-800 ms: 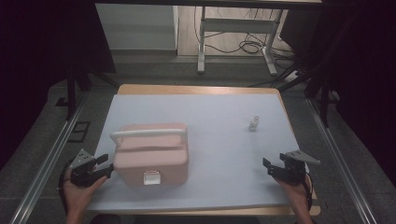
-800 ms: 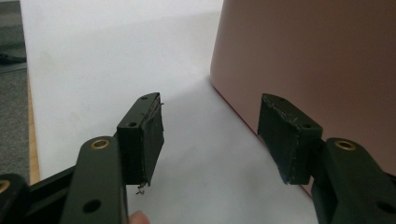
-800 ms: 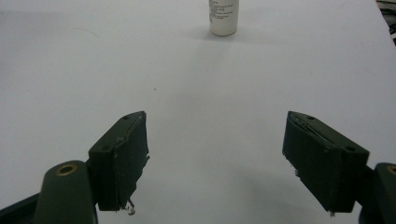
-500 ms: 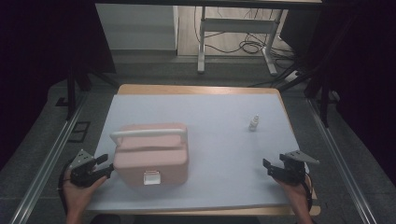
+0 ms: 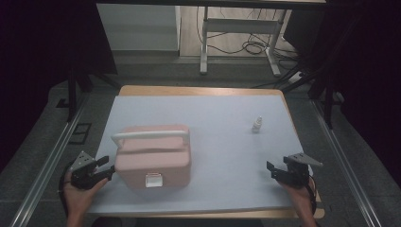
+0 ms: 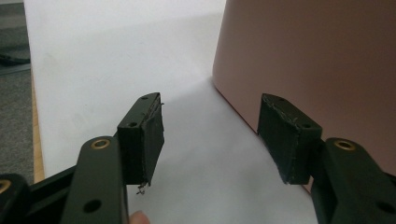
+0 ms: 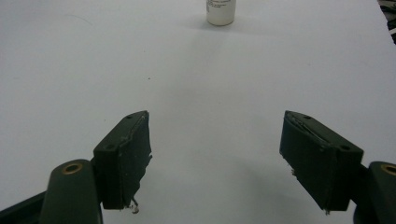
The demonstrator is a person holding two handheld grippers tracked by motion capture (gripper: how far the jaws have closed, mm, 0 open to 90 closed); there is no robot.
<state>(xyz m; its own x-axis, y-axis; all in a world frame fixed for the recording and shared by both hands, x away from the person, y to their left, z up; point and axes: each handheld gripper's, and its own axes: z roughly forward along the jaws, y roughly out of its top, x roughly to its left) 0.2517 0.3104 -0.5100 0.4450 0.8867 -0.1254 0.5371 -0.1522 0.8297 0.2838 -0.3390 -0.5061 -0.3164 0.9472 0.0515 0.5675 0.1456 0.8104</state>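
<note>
From above, your left tool (image 5: 105, 166) sits at the bench's (image 5: 213, 109) near-left corner, jaws spread and empty, tips just beside the left wall of the pink cooler box (image 5: 153, 158); whether they touch it you can't tell. That box stands upright on the left half of the white sheet, white handle (image 5: 150, 136) lying across its lid, white latch (image 5: 152, 179) on its near face. Your right tool (image 5: 273, 170) is at the near-right edge, jaws spread, nothing between them, well apart from the box. A small white bottle (image 5: 257, 125) stands upright farther back on the right. Left gripper view: your left tool (image 6: 210, 135) is wide apart over bare white sheet, pink box wall (image 6: 308, 60) just beyond the right-hand jaw. Right gripper view: your right tool (image 7: 215, 154) is spread and empty above the sheet, bottle (image 7: 221, 11) straight ahead, well apart.
</note>
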